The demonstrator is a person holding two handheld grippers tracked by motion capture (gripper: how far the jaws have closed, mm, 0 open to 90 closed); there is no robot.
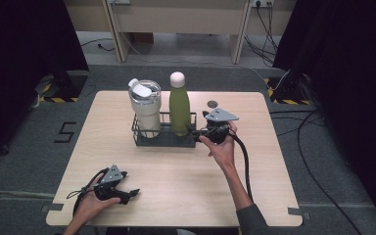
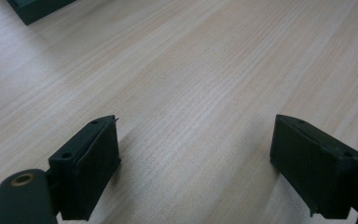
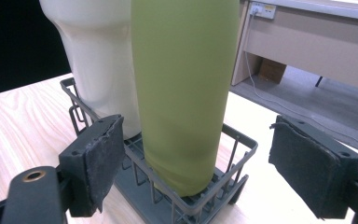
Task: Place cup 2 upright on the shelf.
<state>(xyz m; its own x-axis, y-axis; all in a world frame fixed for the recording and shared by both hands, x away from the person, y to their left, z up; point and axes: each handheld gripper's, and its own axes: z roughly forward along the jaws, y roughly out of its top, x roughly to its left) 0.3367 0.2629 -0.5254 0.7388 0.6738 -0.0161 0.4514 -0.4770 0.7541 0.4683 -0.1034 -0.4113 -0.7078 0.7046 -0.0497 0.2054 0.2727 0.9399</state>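
R gripper [image 1: 199, 133] sat at the right end of the wire rack [image 3: 240, 140], jaws apart either side of the green bottle [image 3: 184, 88], pads not touching it. Bottle stood upright in rack beside white tumbler [image 1: 145, 107]. L gripper [image 1: 129, 195] rested on table [image 1: 186, 176] near front-left corner, jaws wide, nothing between.

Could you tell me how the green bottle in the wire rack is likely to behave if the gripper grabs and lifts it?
The green bottle looks rigid, so it should hold its shape. Its smooth, rounded wall may slip between flat pads. Being tall and narrow, it could tip once lifted clear of the wire rack that surrounds its base.
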